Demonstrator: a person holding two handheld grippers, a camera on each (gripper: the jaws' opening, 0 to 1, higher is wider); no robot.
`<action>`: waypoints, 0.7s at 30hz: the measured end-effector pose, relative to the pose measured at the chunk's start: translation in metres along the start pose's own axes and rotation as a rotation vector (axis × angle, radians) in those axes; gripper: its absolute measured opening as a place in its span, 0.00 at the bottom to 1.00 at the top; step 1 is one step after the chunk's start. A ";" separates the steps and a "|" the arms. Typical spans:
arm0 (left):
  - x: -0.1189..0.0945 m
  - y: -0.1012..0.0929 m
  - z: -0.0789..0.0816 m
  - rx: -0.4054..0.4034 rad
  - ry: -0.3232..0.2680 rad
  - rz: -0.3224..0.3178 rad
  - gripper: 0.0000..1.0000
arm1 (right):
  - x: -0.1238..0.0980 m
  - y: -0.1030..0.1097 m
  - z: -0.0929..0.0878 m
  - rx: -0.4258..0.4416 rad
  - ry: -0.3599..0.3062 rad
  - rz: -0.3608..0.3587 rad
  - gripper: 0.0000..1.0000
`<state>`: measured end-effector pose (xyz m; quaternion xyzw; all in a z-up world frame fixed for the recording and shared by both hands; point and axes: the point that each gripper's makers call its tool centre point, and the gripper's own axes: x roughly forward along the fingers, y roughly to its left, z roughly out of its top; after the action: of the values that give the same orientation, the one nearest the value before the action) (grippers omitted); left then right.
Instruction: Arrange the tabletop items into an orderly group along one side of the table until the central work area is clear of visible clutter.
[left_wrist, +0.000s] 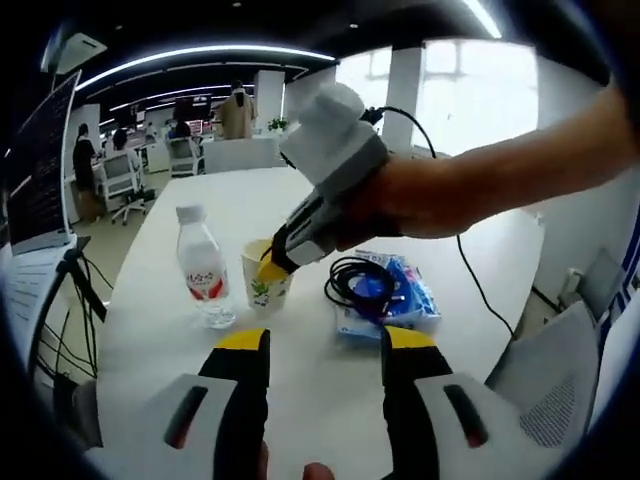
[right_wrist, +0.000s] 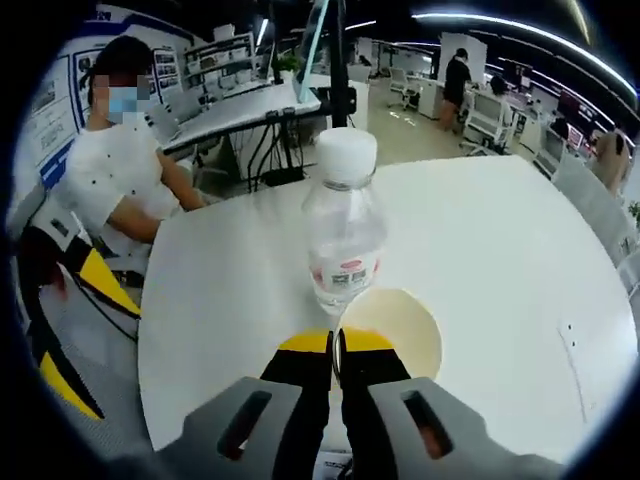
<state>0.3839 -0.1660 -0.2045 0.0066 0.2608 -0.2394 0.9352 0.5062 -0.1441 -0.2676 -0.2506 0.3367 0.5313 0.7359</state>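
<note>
the right hand-held gripper (right_wrist: 336, 352) pinches the paper cup's (right_wrist: 405, 330) rim, beside the upright water bottle (right_wrist: 343, 228).

one bottle (left_wrist: 203, 265), one cup (left_wrist: 266, 275), one cable (left_wrist: 360, 283), one packet (left_wrist: 400, 300)

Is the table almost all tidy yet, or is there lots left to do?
Just begun. Done: the water bottle and paper cup already stand side by side. In hand: the right gripper is pinching the cup's rim, jaws shut on it. Left: the tissue pack with the black cable coiled on it sits apart, and the left gripper waits open above the table.
</note>
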 end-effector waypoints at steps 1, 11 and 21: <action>-0.002 0.002 -0.001 -0.002 -0.001 0.005 0.44 | 0.005 0.000 0.001 -0.025 -0.004 0.000 0.00; -0.014 0.015 -0.009 -0.014 0.003 0.037 0.44 | 0.024 0.002 -0.003 -0.128 0.052 -0.008 0.00; -0.021 0.022 -0.012 -0.022 -0.002 0.056 0.44 | 0.028 -0.005 -0.010 -0.131 0.073 -0.034 0.01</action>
<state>0.3727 -0.1354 -0.2070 0.0035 0.2624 -0.2103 0.9418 0.5148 -0.1358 -0.2948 -0.3231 0.3234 0.5301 0.7141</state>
